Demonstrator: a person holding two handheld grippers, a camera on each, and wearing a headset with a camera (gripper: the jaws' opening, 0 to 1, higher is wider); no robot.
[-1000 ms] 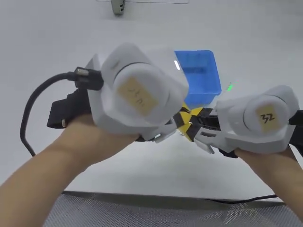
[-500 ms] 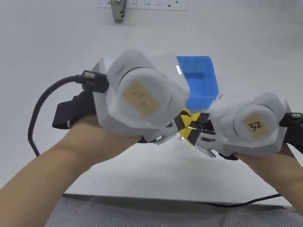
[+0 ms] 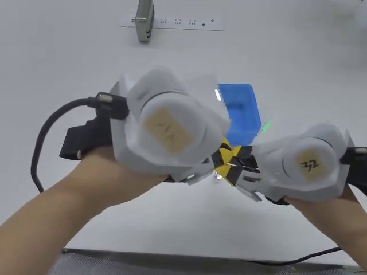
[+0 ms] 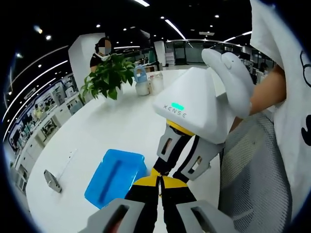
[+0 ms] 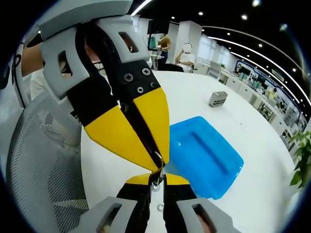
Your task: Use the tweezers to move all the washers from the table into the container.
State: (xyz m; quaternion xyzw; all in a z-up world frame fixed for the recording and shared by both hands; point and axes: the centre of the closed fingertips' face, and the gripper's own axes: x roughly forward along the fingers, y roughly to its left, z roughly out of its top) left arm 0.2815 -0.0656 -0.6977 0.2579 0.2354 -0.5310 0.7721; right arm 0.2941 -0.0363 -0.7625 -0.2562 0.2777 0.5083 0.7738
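In the head view my left gripper and right gripper meet tip to tip above the white table. Both are shut on the thin metal tweezers, which bridge the yellow fingertips of the left gripper and my right gripper. A small washer lies on the table below the right jaws. The blue container stands just behind the grippers, open and seemingly bare inside; it is the same blue container and blue container. My left gripper touches the right gripper's fingers.
A power strip and a small metal block lie at the table's far edge. A black cable runs from the left gripper. The mesh chair back is at the near edge.
The grippers stay tip to tip. The head camera has tilted, so the container and power strip sit lower in the picture. The right gripper has rolled slightly.
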